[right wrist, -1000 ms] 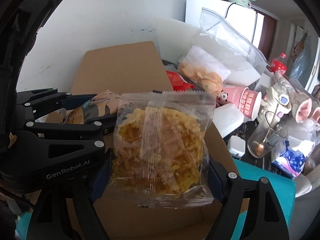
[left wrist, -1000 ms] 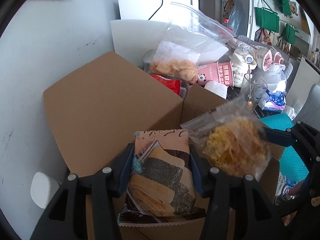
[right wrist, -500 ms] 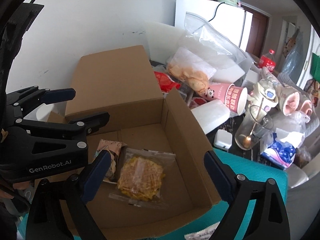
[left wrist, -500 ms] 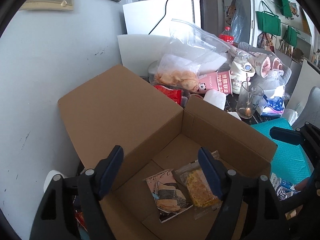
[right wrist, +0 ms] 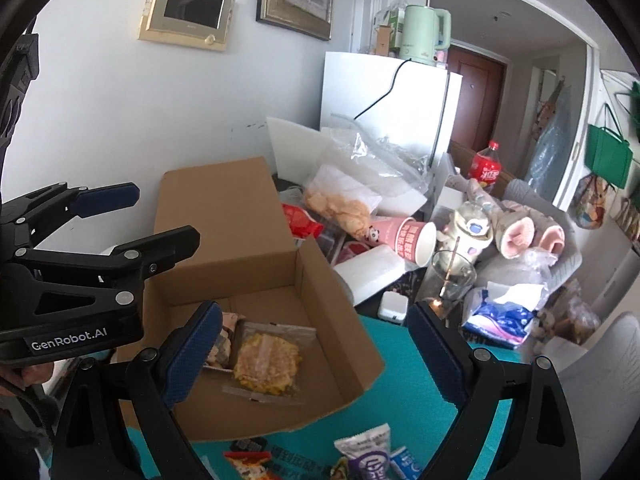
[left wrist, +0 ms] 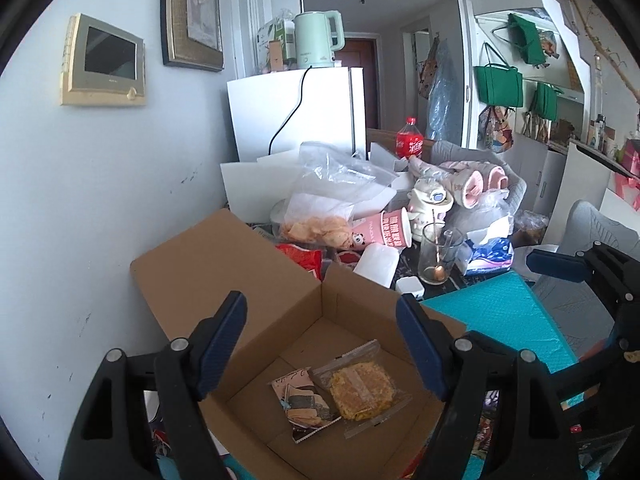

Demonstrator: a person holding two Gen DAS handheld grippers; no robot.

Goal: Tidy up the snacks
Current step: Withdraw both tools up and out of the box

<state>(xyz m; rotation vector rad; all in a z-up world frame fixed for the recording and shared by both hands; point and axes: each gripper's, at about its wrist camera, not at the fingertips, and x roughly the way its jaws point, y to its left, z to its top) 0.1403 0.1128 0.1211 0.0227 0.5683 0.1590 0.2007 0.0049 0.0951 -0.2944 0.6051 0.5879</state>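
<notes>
An open cardboard box stands on the teal mat. Inside it lie a clear packet of yellow crispy snack and a printed packet of layered crackers, side by side. My left gripper is open and empty, high above the box; it also shows at the left of the right wrist view. My right gripper is open and empty above the box's front right; its fingers show at the right of the left wrist view.
Several loose snack packets lie on the teal mat in front of the box. Behind the box sit a bag of chips, a pink paper cup, a glass with a spoon, a cola bottle, a white fridge.
Both grippers opened and dropped their packets into the box, then rose and pulled back. The two packets now lie on the box floor.
</notes>
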